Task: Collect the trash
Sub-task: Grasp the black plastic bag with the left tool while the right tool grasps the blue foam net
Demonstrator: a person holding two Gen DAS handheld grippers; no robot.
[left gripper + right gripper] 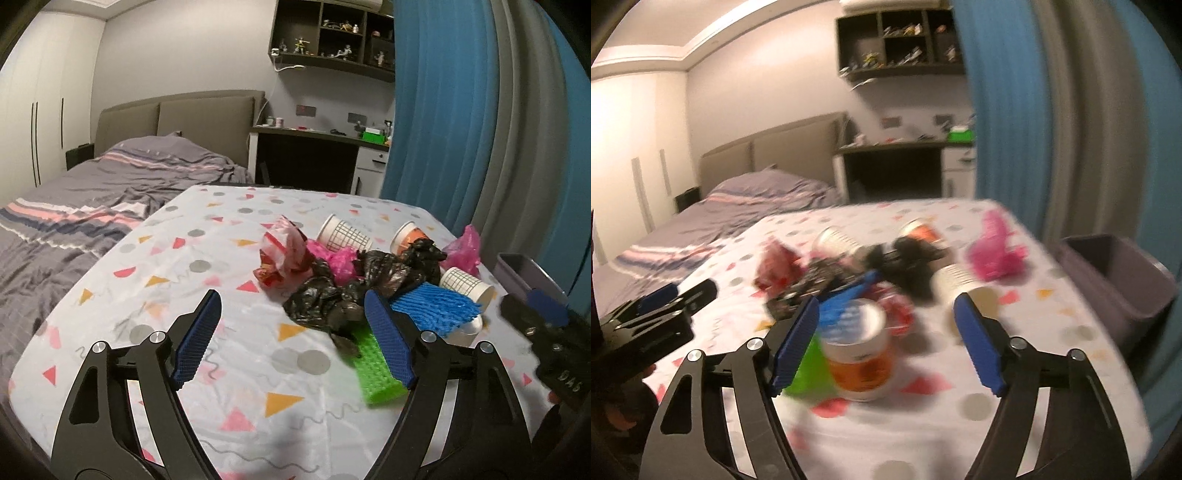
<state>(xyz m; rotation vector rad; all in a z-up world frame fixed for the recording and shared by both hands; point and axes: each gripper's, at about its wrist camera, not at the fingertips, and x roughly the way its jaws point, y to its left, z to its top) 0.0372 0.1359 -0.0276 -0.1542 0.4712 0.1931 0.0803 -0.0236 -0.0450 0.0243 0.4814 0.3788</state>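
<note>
Trash lies piled on a table with a patterned cloth [221, 387]. In the left wrist view I see black plastic bags [332, 302], a red-and-white bag [284, 251], pink bags [463, 249], gridded paper cups [345, 234], blue foam netting [436, 308] and green netting [376, 369]. My left gripper [291, 310] is open and empty, just short of the black bags. The right wrist view is blurred. My right gripper [886, 317] is open, with an upright orange-and-white cup [860, 350] between its fingers, not touching them. The left gripper [665, 302] shows at that view's left.
A grey-purple bin [1115, 280] stands at the table's right edge, also in the left wrist view [528, 273]. The right gripper [546, 332] shows dark at that view's right. A bed [92, 206] lies to the left, a desk [314, 147] behind, blue curtains [443, 129] to the right.
</note>
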